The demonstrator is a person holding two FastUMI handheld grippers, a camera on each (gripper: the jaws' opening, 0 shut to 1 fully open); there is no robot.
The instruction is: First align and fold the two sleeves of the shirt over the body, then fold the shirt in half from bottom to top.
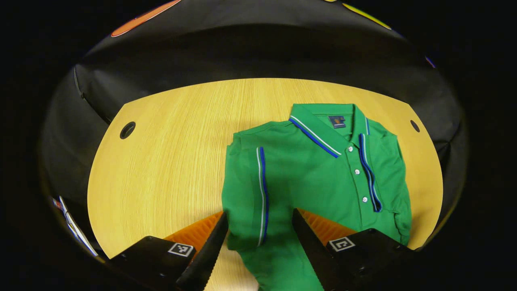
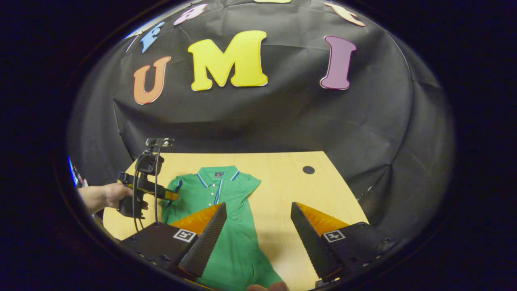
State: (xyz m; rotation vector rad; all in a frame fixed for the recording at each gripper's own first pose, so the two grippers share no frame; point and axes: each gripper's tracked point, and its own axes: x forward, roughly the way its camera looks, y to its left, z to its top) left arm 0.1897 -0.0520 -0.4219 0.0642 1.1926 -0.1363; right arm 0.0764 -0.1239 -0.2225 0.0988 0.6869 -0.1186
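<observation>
A green polo shirt [image 1: 319,178] lies face up on a pale wooden bench [image 1: 161,161], collar toward the black cloth wall at the back.

In the left gripper view the shirt is close and detailed. Both sleeves [image 1: 252,194] are folded in over the body, each edged with a blue and white stripe, and the same stripe runs along the collar [image 1: 319,129]. Three white buttons [image 1: 357,171] run down the placket, and a small dark label sits inside the neck. The left gripper [image 1: 260,220] hangs above the folded sleeve on that side, its jaws spread wide apart with green cloth visible between them; neither finger presses on the fabric. Two round holes [image 1: 127,130] mark the far corners of the bench.

The right gripper view stands farther back and higher. Here the shirt [image 2: 226,226] appears small and whole, its lower body reaching toward the near edge of the bench [image 2: 282,178]. The right gripper [image 2: 258,212] is held well above the bench, jaws wide apart and holding nothing, one finger over the shirt's body and the other over bare wood. This view also takes in the left gripper [image 2: 171,195] from the side, near the shirt's shoulder, with a person's hand [image 2: 111,196] wrapped around its handle and a cable looping up from it.
</observation>
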